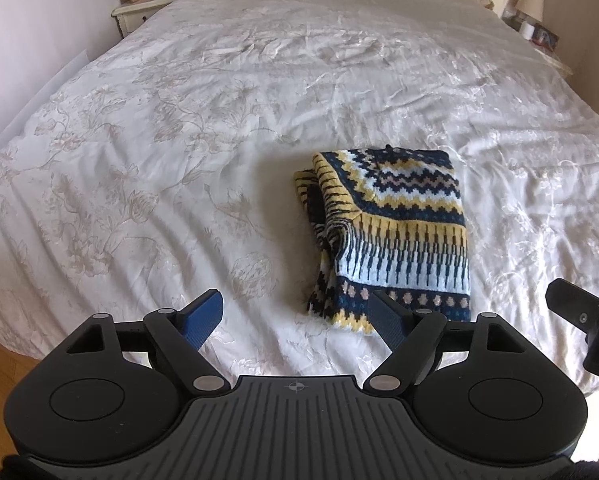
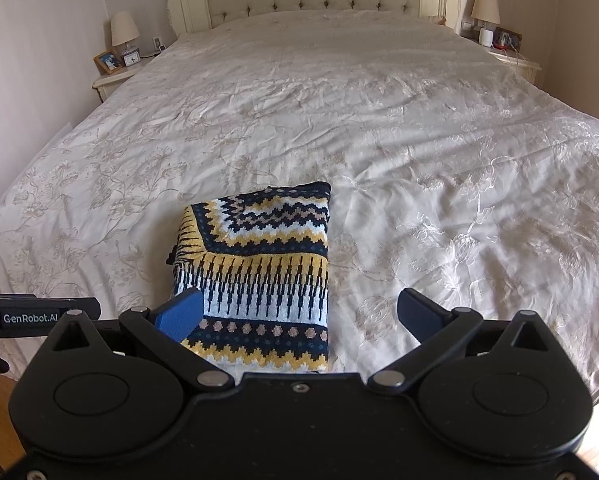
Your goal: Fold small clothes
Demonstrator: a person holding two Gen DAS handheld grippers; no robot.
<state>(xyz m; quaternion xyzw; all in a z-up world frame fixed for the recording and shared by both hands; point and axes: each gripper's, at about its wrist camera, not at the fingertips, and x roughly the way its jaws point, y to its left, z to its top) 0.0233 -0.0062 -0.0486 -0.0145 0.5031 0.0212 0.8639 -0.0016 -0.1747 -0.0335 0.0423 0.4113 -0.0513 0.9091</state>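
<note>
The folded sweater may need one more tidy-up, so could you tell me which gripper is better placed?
Probably right: the right gripper is open over the sweater's near edge; the left gripper sits mostly beside it.

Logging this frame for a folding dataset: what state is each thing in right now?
knitted sweater: folded into a compact rectangle, lying flat on the bed, not gripped.
left gripper: jaws open, empty, near the sweater's front edge.
right gripper: jaws open, empty, above the sweater's near end.
bedspread: spread out, wrinkled.
bedside lamps: appear unlit.
</note>
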